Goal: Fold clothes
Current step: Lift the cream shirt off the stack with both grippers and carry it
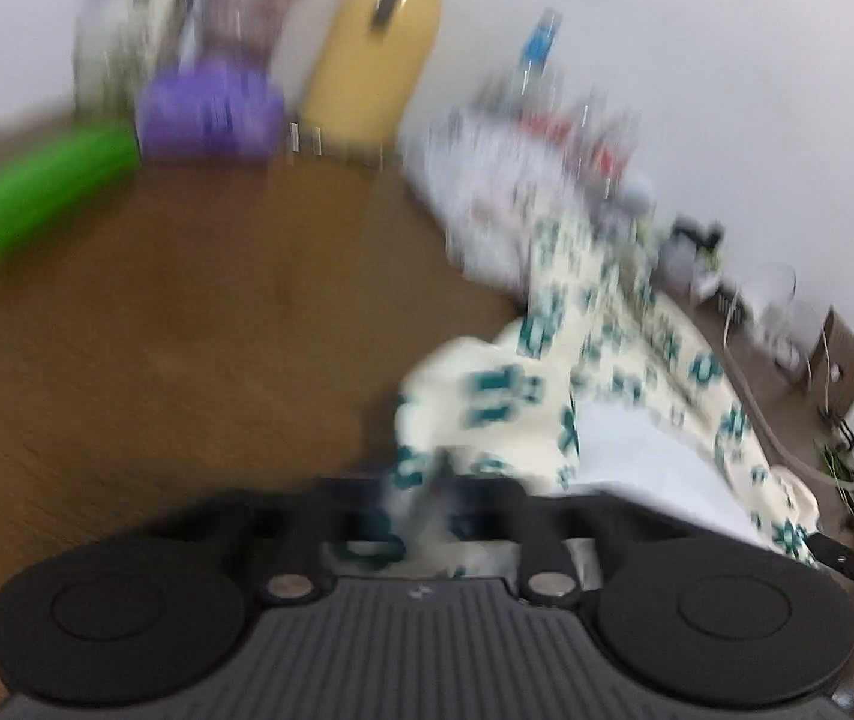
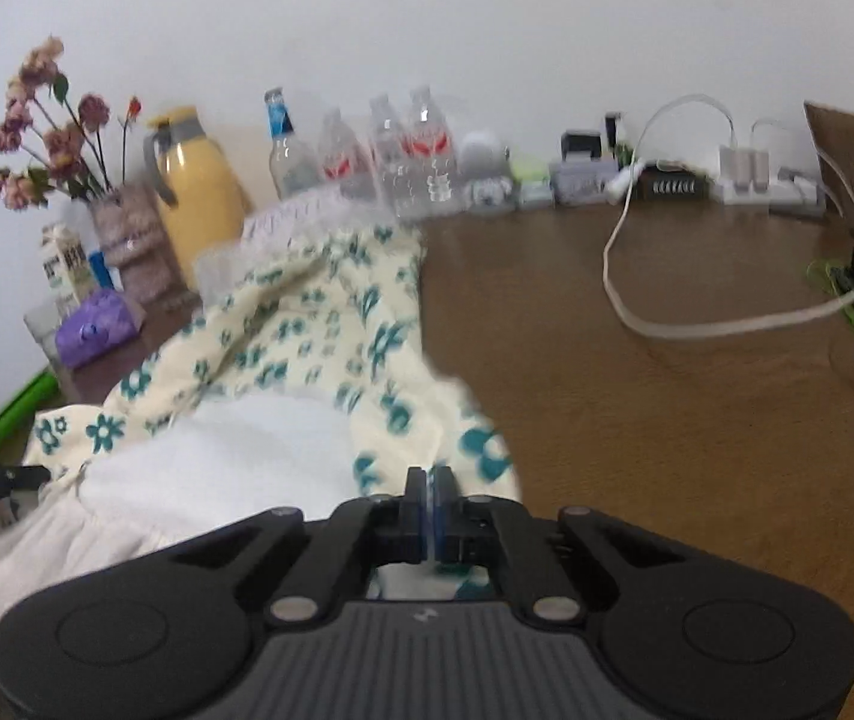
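the floral garment, cream cloth with teal flowers and a plain white inner side showing, lies across the wooden table, running from the bottom centre of the right wrist view up toward the middle left. it is bunched and partly turned over on itself, with the white lining exposed low in the frame. judging from that, the folding looks to be in its early or middle part: an edge is being carried, but no neat, flat rectangle is visible, so most of the squaring-up seems left to do.

the right gripper sits low at bottom centre of its view, pointing forward along the table, its jaws pressed together on the near edge of the garment, with cloth pinched between them. the left gripper is at the bottom centre of its own view, which is heavily smeared; cloth bunches right at its fingers and seems caught there, yet the blur hides whether the jaws are really clamped, so i cannot tell. in the right wrist view a dark tip at the far left edge touches the garment's other corner, probably that same left tool.

along the back wall stand a yellow thermos, dried flowers and water bottles; a white cable loops at right.
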### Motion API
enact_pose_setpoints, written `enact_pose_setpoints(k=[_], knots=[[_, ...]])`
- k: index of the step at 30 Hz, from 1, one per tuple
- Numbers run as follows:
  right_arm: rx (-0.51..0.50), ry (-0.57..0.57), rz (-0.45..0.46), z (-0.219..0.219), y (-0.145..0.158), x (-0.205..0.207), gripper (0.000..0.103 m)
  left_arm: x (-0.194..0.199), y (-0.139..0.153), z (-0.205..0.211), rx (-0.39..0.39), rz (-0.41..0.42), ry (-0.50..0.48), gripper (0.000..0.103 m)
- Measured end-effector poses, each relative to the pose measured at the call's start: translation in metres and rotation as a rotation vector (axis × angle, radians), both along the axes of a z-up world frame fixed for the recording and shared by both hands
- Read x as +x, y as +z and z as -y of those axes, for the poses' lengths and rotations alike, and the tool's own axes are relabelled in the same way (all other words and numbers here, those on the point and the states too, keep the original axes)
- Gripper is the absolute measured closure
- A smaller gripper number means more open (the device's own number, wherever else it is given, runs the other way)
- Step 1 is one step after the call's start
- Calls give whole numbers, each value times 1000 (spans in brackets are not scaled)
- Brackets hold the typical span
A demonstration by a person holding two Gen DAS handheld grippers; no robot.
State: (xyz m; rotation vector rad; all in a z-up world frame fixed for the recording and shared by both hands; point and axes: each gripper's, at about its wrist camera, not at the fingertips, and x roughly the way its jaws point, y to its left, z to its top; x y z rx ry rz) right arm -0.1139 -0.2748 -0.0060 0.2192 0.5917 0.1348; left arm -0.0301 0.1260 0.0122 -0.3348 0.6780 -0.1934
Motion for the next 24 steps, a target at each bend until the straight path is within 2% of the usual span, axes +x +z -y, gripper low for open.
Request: enact_pose_setpoints(k=[1, 2, 5, 6, 7, 8, 9, 10, 12, 14, 15, 16, 19, 20, 21, 22, 23, 24], knots=[[4, 35, -17, -10, -4, -5, 103, 5, -2, -1, -5, -24, 0, 100], [11, 116, -30, -28, -7, -13, 103, 9, -2, -8, 14, -25, 25, 100], [57, 442, -31, -97, -8, -34, 102, 26, 1, -34, 70, -31, 120, 99], [63, 572, -25, -125, -7, -40, 101, 32, 1, -42, 96, -26, 175, 96], [56, 664, -4, -141, -2, -44, 96, 25, 10, -45, 123, 3, 212, 88], [46, 747, 22, -155, 5, -48, 94, 18, 18, -48, 150, 32, 248, 85], [38, 750, 71, -154, 17, -46, 94, 10, 27, -51, 177, 61, 285, 82], [31, 734, 126, -150, 30, -43, 94, 3, 36, -54, 204, 90, 321, 71], [-10, 575, 183, -125, 55, -9, 85, -12, 53, -59, 255, 149, 385, 53], [-155, 394, 177, -108, 66, 53, 47, -43, 58, -29, 227, 196, 200, 52], [-230, 303, 171, -100, 71, 86, 43, -58, 60, -13, 213, 217, 108, 51], [-282, 255, 138, -100, 70, 117, 45, -67, 55, 8, 194, 208, 25, 51], [-239, 211, -9, -100, 58, 211, 52, -87, 38, 87, 175, 188, -271, 51], [-217, 195, -53, -103, 53, 237, 59, -93, 32, 116, 178, 184, -375, 51], [-244, 166, -63, -105, 47, 253, 62, -98, 27, 145, 230, 213, -463, 48], [-281, 135, -66, -106, 41, 267, 72, -105, 20, 169, 296, 245, -517, 47], [-272, 117, -64, -100, 39, 266, 101, -109, 13, 184, 366, 261, -552, 47], [-253, 102, -61, -91, 37, 261, 100, -113, 6, 198, 432, 274, -584, 52]])
